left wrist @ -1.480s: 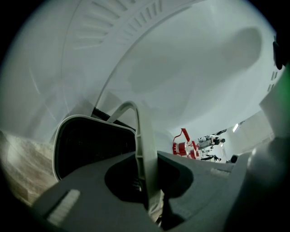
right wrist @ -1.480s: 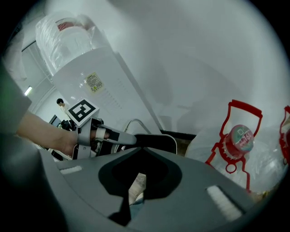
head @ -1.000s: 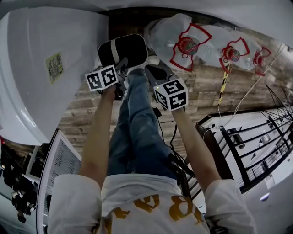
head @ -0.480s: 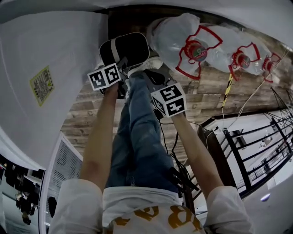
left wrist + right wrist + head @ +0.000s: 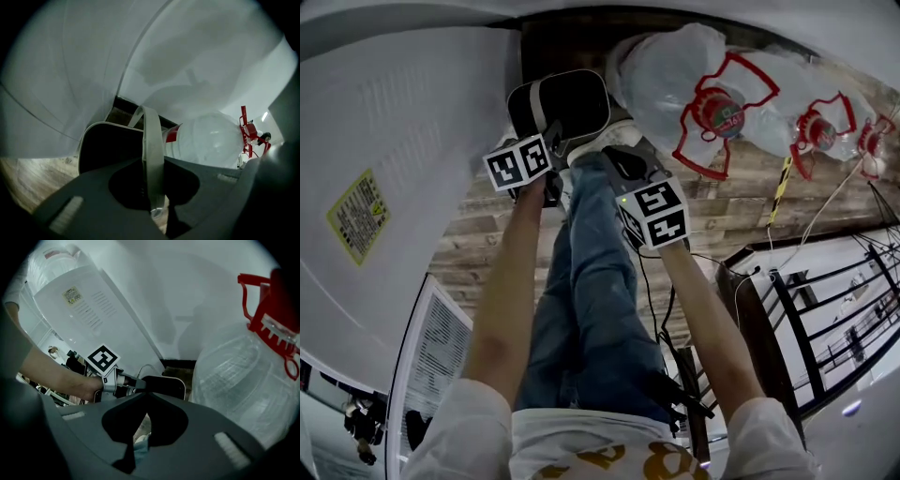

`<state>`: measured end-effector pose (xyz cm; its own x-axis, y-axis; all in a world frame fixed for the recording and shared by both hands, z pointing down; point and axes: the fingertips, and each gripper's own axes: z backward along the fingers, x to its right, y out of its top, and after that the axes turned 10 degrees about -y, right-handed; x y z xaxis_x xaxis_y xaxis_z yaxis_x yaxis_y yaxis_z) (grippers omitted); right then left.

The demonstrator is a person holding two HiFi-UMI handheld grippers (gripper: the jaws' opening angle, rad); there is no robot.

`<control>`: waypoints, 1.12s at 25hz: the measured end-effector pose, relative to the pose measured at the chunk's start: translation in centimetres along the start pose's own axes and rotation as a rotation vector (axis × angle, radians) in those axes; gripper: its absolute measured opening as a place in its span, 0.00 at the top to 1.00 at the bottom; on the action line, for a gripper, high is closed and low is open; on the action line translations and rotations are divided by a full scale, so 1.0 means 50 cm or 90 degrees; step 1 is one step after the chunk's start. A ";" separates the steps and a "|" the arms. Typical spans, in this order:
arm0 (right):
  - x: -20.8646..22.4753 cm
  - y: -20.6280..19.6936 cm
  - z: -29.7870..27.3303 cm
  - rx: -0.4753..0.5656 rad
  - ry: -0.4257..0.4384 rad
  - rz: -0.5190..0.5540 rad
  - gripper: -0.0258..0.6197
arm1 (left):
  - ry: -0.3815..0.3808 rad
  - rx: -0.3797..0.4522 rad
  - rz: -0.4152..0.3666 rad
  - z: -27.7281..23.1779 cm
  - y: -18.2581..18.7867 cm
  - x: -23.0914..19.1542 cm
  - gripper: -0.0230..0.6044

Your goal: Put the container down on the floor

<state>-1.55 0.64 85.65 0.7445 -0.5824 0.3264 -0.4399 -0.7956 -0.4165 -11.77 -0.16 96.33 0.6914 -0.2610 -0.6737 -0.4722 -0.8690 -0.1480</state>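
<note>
The container (image 5: 561, 101) is a black tub with a pale rim and a pale strap handle (image 5: 153, 140). It is held at the far end of the wooden floor, beside the person's shoe. My left gripper (image 5: 549, 142) is shut on that handle, and the strap runs up between its jaws (image 5: 153, 161). I cannot tell whether the tub touches the floor. My right gripper (image 5: 617, 156) is just right of the tub, shut with nothing in it (image 5: 146, 394). In the right gripper view the tub (image 5: 165, 384) and the left gripper (image 5: 123, 379) show ahead.
Large clear water bottles (image 5: 694, 84) with red handles stand right of the tub, close to the right gripper (image 5: 243, 380). A white appliance (image 5: 403, 159) fills the left side. A black metal rack (image 5: 806, 319) and cables lie at the right. The person's jeans-clad legs (image 5: 595, 281) are below the grippers.
The head view has swung, so the bottles look larger and the appliance label has slid down-left. Both grippers and the tub keep nearly the same places. The left grip is unchanged.
</note>
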 end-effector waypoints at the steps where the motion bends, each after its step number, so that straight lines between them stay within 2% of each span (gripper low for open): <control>1: 0.001 -0.004 -0.003 -0.003 -0.001 0.000 0.92 | 0.002 0.002 -0.002 -0.003 -0.001 -0.005 0.91; 6: 0.003 -0.014 -0.013 -0.005 0.002 -0.001 0.92 | 0.015 0.047 -0.028 0.003 0.016 -0.017 0.91; 8: 0.007 -0.018 -0.015 -0.008 0.002 -0.002 0.92 | 0.026 0.047 -0.036 0.005 0.015 -0.020 0.91; 16: -0.007 -0.027 -0.017 -0.012 0.015 -0.004 0.92 | 0.127 0.043 -0.047 0.036 0.003 -0.072 0.92; 20: -0.007 -0.033 -0.018 -0.012 0.017 -0.009 0.92 | 0.155 0.047 -0.021 0.044 -0.006 -0.095 0.88; 25: -0.005 -0.042 -0.010 -0.011 0.015 -0.012 0.92 | 0.185 0.063 0.014 0.057 -0.002 -0.116 0.77; 28: -0.003 -0.049 -0.006 -0.011 0.015 -0.018 0.92 | 0.206 0.064 0.029 0.067 -0.004 -0.128 0.73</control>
<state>-0.72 2.63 86.89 0.7449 -0.5636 0.3571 -0.4284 -0.8143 -0.3917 -17.93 3.11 98.27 0.7981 -0.4328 -0.4192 -0.5472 -0.8119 -0.2035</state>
